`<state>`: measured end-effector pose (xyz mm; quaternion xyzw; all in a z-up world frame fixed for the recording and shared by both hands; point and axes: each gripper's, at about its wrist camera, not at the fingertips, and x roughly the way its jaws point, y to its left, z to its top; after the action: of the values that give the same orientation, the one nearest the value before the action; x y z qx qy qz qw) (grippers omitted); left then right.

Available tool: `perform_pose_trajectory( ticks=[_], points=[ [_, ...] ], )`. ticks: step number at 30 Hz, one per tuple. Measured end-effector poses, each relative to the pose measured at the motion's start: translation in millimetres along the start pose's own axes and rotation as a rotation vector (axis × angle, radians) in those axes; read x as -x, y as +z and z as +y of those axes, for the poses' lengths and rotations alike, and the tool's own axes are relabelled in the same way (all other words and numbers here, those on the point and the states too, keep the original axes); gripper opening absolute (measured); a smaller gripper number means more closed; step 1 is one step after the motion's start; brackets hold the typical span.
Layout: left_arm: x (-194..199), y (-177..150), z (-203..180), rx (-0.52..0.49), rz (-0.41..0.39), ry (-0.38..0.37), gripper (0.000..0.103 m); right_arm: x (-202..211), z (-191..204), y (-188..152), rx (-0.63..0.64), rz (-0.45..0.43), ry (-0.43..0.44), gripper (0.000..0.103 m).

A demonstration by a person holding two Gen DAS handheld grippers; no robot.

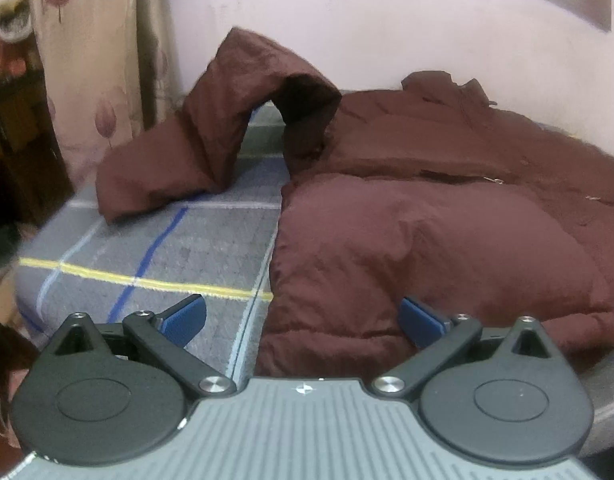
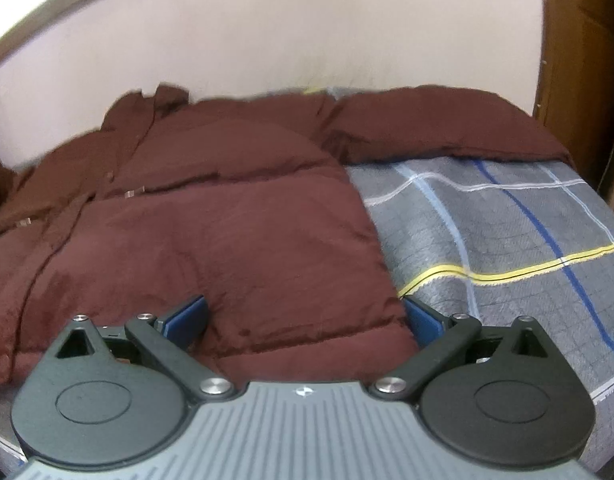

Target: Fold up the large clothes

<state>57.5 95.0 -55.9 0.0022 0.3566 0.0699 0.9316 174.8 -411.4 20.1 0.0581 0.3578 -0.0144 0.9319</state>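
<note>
A maroon puffer jacket (image 1: 407, 232) lies spread front-up on a bed. In the left wrist view its left sleeve (image 1: 211, 128) stands up in an arch, cuff resting on the bed. My left gripper (image 1: 303, 316) is open at the jacket's lower left hem corner, one pad over the bedcover and one over the fabric. In the right wrist view the same jacket (image 2: 211, 232) fills the left and middle, its right sleeve (image 2: 439, 128) lying flat toward the far right. My right gripper (image 2: 305, 316) is open, straddling the lower right hem corner.
The grey plaid bedcover (image 1: 167, 248) with blue, white and yellow lines shows at both sides (image 2: 507, 232). A pale wall (image 2: 307, 32) runs behind the bed. A floral curtain (image 1: 95, 60) hangs at far left, and a wooden cabinet (image 2: 583, 60) stands at far right.
</note>
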Motion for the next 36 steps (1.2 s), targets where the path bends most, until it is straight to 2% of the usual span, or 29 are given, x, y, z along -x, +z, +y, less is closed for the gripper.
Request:
perform_pose_trajectory(
  ticks=[4,8,9,10,12,13,14,15,16,17,21,24,26,29,30,32,33,34,36],
  points=[
    [-2.2,-1.9,17.5,0.032,0.036,-0.062,0.103,0.4,-16.1,2.7,-0.026,-0.007,0.021,0.102],
    [-7.2,-9.1,22.3,0.059,0.061,-0.110,0.101,-11.7,-30.7,1.4,-0.090,0.044,0.098,0.102],
    [-9.1,-10.9,22.8,0.071,0.067,-0.135,0.092,-15.4,-31.2,0.3,-0.091,0.059,0.114,0.102],
    [-12.5,-12.5,22.9,0.086,0.074,-0.175,0.076,-16.3,-29.2,-1.4,-0.075,0.057,0.119,0.103],
    [-15.8,-13.5,22.3,0.110,0.078,-0.229,0.057,-17.5,-21.6,-1.6,-0.037,0.059,0.137,0.090],
    [-13.7,-12.8,19.7,0.103,0.065,-0.230,0.043,-17.8,-17.5,-1.2,-0.016,0.060,0.127,0.082],
    [-12.6,-11.7,16.9,0.088,0.063,-0.246,0.037,-17.2,-15.4,-0.5,-0.006,0.059,0.124,0.066],
    [-10.7,-10.8,14.5,0.073,0.059,-0.251,0.030,-15.5,-16.6,0.2,-0.020,0.058,0.139,0.057],
    [-7.8,-9.8,12.8,0.061,0.049,-0.243,0.027,-13.2,-19.2,0.6,-0.048,0.061,0.156,0.042],
    [-5.5,-9.1,11.7,0.052,0.040,-0.238,0.026,-10.3,-20.9,0.1,-0.068,0.062,0.167,0.034],
    [6.4,-0.3,21.2,0.076,0.017,-0.199,0.022,11.1,-15.7,-4.5,-0.116,0.067,0.222,0.027],
    [16.8,4.3,27.8,0.069,-0.014,-0.152,0.021,32.5,-5.6,-13.3,-0.125,0.081,0.267,0.026],
    [16.8,2.7,31.1,0.065,-0.005,-0.140,0.021,37.8,-3.6,-19.9,-0.134,0.104,0.279,0.026],
    [14.6,-1.7,30.5,0.034,0.003,-0.124,0.029,35.3,-8.9,-25.2,-0.153,0.121,0.277,0.030],
    [17.8,-2.0,30.6,0.030,-0.008,-0.112,0.033,35.5,-13.3,-24.0,-0.183,0.127,0.285,0.032],
    [29.4,0.0,36.6,0.053,-0.048,-0.109,0.042,41.6,-22.5,-16.5,-0.234,0.108,0.272,0.052],
    [35.6,2.5,39.0,0.064,-0.075,-0.111,0.053,48.2,-26.4,-12.7,-0.244,0.078,0.277,0.056],
    [39.6,7.2,40.8,0.070,-0.091,-0.107,0.069,55.5,-28.9,-7.9,-0.245,0.043,0.280,0.061],
    [51.2,14.7,44.5,0.113,-0.143,-0.117,0.082,68.6,-35.1,3.6,-0.246,-0.025,0.273,0.073]
  ],
)
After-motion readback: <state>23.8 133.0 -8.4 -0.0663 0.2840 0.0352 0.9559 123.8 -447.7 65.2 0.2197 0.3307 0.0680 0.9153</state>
